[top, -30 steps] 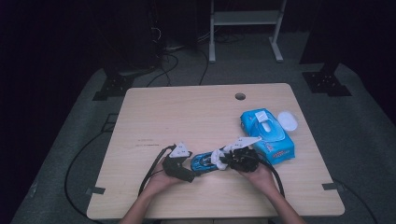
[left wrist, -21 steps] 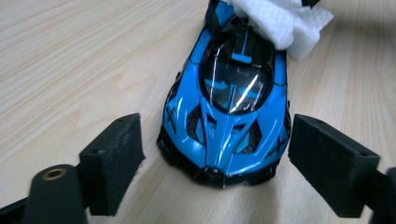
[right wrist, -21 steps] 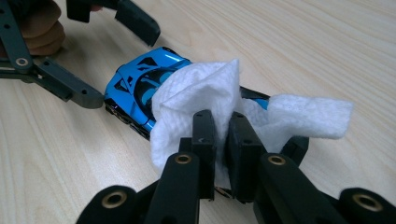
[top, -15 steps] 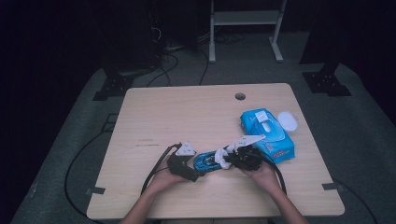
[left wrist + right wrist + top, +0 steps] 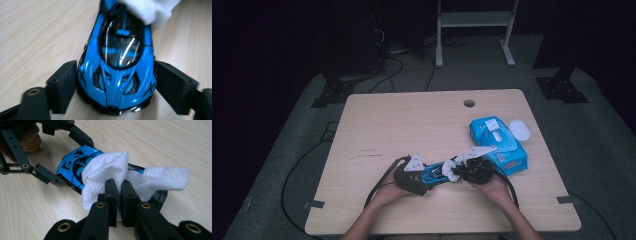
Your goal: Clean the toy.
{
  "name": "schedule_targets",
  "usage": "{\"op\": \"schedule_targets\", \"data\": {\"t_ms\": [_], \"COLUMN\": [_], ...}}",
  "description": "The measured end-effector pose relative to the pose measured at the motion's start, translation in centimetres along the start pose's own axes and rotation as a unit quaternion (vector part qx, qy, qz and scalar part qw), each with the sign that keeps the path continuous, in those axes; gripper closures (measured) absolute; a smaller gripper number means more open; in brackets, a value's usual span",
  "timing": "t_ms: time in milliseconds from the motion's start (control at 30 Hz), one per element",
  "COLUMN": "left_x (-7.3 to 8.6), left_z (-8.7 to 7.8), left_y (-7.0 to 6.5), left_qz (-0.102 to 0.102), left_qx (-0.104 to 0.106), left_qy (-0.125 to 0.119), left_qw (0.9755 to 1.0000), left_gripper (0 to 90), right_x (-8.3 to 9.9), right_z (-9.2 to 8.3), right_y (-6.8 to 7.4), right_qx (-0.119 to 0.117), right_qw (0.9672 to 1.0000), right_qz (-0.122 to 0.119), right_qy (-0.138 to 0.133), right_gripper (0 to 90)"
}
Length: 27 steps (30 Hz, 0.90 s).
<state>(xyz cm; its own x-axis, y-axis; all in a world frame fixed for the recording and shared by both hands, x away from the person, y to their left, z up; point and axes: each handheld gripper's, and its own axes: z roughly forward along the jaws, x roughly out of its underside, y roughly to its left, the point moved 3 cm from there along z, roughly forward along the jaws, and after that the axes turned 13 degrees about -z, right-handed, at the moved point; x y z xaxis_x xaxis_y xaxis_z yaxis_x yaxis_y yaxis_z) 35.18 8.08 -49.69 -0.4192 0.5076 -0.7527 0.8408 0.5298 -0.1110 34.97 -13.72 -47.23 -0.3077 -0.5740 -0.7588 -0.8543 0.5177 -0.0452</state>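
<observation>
Toy car (image 5: pixel 117 65), a glossy blue sports model, sits on the wooden table (image 5: pixel 412 125) near its front edge, between the person's two hands. The left gripper (image 5: pixel 116 85) has just been closing its jaws, and they now flank the car's nose at both sides, touching or nearly so. The right gripper (image 5: pixel 119 192) pinches a white wet wipe (image 5: pixel 110 170) tight and lays it over the car's rear. A blue wipes packet (image 5: pixel 498 142) lies just beside the right hand.

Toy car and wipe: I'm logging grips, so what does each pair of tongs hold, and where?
The right tongs pinch the white wipe at its bunched middle. The left tongs, just closing, flank the blue toy car at its front sides; firm contact cannot be told.
</observation>
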Motion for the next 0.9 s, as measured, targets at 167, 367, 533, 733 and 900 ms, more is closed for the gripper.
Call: {"op": "schedule_targets", "data": {"t_ms": [167, 367, 533, 733, 900], "left_x": [0.2, 0.3, 0.3, 0.3, 0.3], "left_z": [0.1, 0.2, 0.2, 0.2, 0.2], "left_y": [0.0, -0.1, -0.1, -0.1, 0.0], "left_qz": [-0.003, 0.007, 0.008, 0.003, -0.004], "left_qx": [0.009, -0.001, -0.001, 0.004, 0.008], "left_qy": [-0.001, 0.006, 0.007, 0.007, 0.010], "left_qw": [1.0000, 1.0000, 0.9999, 1.0000, 0.9999], "left_gripper": [24.1, 24.0, 24.4, 24.4, 24.1], "right_x": [0.0, -0.5, -0.2, -0.1, -0.7], "right_z": [-0.1, 0.1, -0.5, -0.8, 0.2], "right_y": [0.1, 0.8, 0.1, -0.2, 1.4], "right_qx": [0.000, 0.017, 0.027, 0.056, 0.053], "right_qw": [1.0000, 0.9995, 0.9991, 0.9970, 0.9968], "right_qz": [0.003, -0.023, -0.027, -0.046, -0.060], "right_qy": [0.005, 0.012, 0.019, 0.026, 0.010], "right_gripper": [84.9, 84.9, 83.9, 83.9, 84.1]}}
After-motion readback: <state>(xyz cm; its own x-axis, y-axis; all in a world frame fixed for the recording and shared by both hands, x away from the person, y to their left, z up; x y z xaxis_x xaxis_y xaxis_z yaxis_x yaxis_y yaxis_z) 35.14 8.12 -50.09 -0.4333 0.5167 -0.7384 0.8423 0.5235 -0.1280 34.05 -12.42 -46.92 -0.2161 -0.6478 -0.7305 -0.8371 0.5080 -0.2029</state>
